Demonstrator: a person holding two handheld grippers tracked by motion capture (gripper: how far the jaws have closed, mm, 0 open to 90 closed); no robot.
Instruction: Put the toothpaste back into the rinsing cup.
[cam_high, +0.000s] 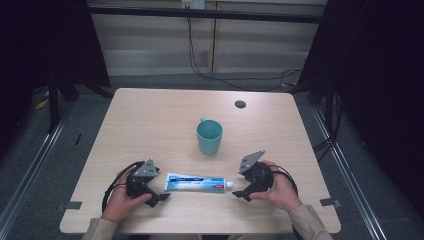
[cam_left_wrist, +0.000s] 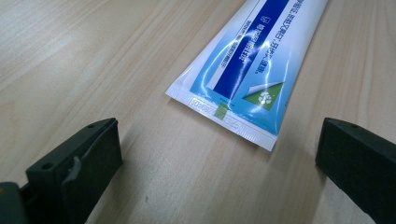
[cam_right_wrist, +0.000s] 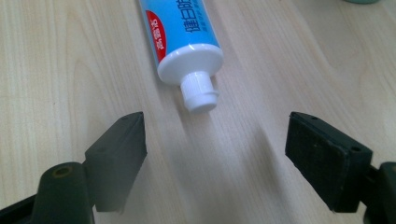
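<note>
A toothpaste tube (cam_high: 199, 182) lies flat on the wooden surface (cam_high: 150, 120), lengthwise between the two tools. Its crimped end points toward the left tool (cam_high: 161, 196); its white threaded nozzle (cam_right_wrist: 200, 92), with no cap on it, points toward the right tool (cam_high: 239, 193).

Left tool: jaws spread wide, nothing between them, crimped end just ahead of the tips and not touched.

Right tool: jaws spread wide, nothing gripped, nozzle just ahead of the tips and apart from both pads.

A teal mug (cam_high: 209, 136) stands upright behind the tube, near the middle of the surface. Its contents cannot be told from the high view. A dark round grommet (cam_high: 240, 104) sits near the far edge.
</note>
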